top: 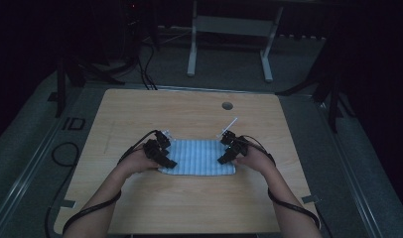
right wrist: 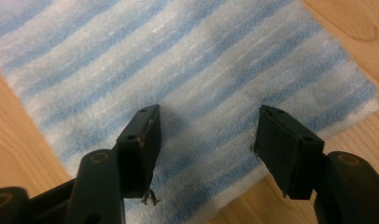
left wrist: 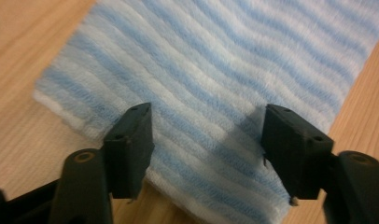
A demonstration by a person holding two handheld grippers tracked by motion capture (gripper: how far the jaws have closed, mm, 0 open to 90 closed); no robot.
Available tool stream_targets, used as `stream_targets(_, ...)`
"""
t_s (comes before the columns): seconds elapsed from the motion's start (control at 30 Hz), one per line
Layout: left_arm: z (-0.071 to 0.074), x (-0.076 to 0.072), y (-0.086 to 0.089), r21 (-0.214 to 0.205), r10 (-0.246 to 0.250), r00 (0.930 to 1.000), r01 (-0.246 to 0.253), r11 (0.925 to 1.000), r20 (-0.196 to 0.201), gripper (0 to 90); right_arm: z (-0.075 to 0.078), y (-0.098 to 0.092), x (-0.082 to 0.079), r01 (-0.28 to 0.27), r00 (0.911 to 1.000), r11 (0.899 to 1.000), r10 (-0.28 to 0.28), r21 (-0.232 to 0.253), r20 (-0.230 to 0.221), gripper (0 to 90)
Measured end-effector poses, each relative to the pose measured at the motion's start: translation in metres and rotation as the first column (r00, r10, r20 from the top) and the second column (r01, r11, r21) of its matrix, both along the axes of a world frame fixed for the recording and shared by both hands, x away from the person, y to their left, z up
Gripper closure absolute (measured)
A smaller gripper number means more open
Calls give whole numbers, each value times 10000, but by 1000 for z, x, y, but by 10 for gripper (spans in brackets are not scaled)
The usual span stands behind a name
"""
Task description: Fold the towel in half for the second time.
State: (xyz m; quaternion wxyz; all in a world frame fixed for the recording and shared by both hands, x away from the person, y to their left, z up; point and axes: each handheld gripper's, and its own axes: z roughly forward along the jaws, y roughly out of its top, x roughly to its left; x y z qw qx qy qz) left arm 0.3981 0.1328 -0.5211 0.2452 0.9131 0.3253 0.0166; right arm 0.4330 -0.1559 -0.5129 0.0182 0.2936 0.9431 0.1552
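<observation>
A folded cloth [top: 198, 156] with blue and white stripes lies flat on the wooden table [top: 189, 203]. My left gripper [top: 166, 149] hovers over the cloth's left end, and my right gripper [top: 226, 148] over its right end. In the left gripper view the gripper [left wrist: 206, 135] is open, with the striped cloth [left wrist: 215, 60] lying below and between the black fingers [left wrist: 131, 140], near a corner. In the right gripper view the gripper [right wrist: 206, 135] is also open over the cloth [right wrist: 178, 60], close to its edge. Neither pair of pads presses on the fabric.
A round cable hole [top: 227, 105] sits near the table's far edge. Behind the table stands a white desk frame [top: 192, 49] on the grey floor, with black cables [top: 145, 69] beside it. Bare wood surrounds the cloth on all sides.
</observation>
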Motion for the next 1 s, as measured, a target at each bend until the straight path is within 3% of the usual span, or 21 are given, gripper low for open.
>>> stream_targets(0.07, 3, -2, 2, -204, 180, 9997, -177, 9996, 135, 298, 4, 0, -3, -99, 9998, 9999, 98, 63, 152, 370)
stream_targets(0.13, 7, -6, 2, -395, 403, 9978, -382, 9985, 532, 263, 8, -1, -5, -109, 9993, 9995, 99, 288, 368, 335)
stream_targets(0.23, 11, -14, -1, -789, 685, 9911, -597, 9951, 1140, 167, 15, -3, -11, -311, 9988, 9923, 263, 1202, 410, 204)
stream_targets(0.3, 12, -18, -3, -970, 779, 9874, -648, 9932, 1378, 135, 15, -2, -15, -470, 9979, 9885, 402, 1437, 498, 183)
stream_targets(0.33, 12, -18, -3, -970, 779, 9874, -648, 9932, 1378, 114, 15, -2, -15, -470, 9979, 9885, 402, 1437, 498, 183)
stream_targets(0.37, 12, -22, -4, -1086, 958, 9830, -792, 9909, 1568, 114, 14, -2, -18, -539, 9966, 9886, 444, 1405, 700, 165)
stream_targets(0.47, 12, -29, -1, -1437, 1341, 9783, -1116, 9833, 1578, 14, 11, -3, -25, -569, 9933, 9818, 373, 1812, 1095, 144)
stream_targets(0.5, 12, -31, -1, -1494, 1449, 9756, -1205, 9814, 1649, 13, 10, -5, -31, -712, 9809, 9768, 317, 2022, 1921, 152)
stream_targets(0.53, 11, -34, 1, -1531, 1542, 9737, -1287, 9798, 1680, 13, 10, -5, -31, -712, 9809, 9768, 317, 2022, 1921, 152)
stream_targets(0.57, 11, -37, 2, -1567, 1662, 9700, -1389, 9778, 1772, 13, 7, -7, -36, -769, 9710, 9685, 188, 2370, 2382, 153)
stream_targets(0.63, 9, -40, 4, -1606, 1755, 9673, -1467, 9761, 1831, 13, 6, -9, -37, -741, 9684, 9676, 120, 2415, 2492, 153)
stream_targets(0.73, 6, -46, 8, -1644, 1798, 9648, -1490, 9751, 1919, 13, 1, -15, -38, -482, 9654, 9574, -285, 2846, 2594, 153)
stream_targets(0.93, 4, -65, 25, -2007, 2298, 9423, -1829, 9624, 2435, 13, 0, -36, -42, -68, 9561, 9346, -981, 3556, 2761, 153)
stream_targets(0.97, 4, -65, 25, -2007, 2298, 9423, -1829, 9624, 2435, 13, 0, -36, -42, -68, 9561, 9346, -981, 3556, 2761, 153)
stream_targets(1.0, 3, -72, 35, -2221, 2572, 9296, -2009, 9541, 2641, 13, 0, -38, -43, -6, 9553, 9329, -1059, 3600, 2761, 153)
